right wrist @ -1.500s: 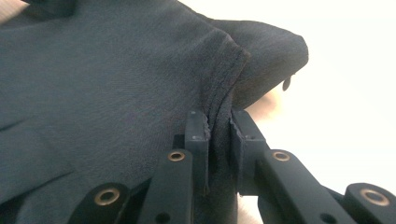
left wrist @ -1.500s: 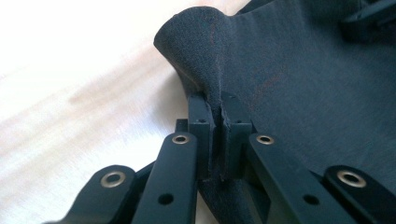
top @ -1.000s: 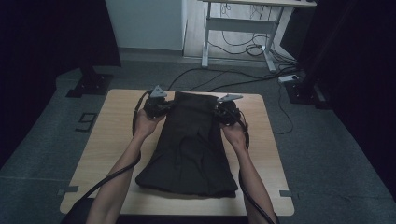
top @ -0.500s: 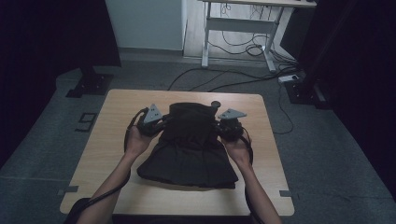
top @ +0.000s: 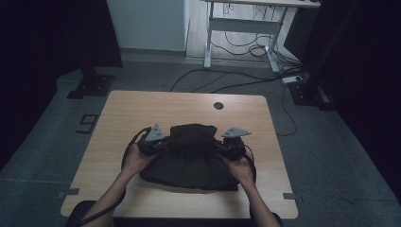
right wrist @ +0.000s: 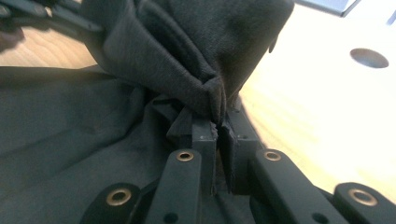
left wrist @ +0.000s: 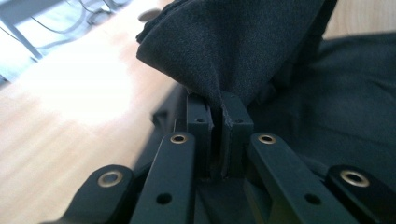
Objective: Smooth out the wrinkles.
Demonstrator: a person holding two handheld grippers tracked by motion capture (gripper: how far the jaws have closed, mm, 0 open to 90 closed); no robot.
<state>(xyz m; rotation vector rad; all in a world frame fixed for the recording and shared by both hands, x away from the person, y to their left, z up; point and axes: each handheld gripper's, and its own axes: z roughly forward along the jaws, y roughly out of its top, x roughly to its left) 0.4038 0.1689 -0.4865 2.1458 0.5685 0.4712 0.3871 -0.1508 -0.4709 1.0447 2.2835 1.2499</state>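
Far edge of dark garment [top: 191,156], near table's 12 o'clock a second ago, now drawn back toward you over lower layer: fold about half done. Your left gripper [top: 161,145] and right gripper [top: 226,147] both clamped on fabric corners. Garment bunched at table [top: 142,106] centre, matte, creased, doubled.
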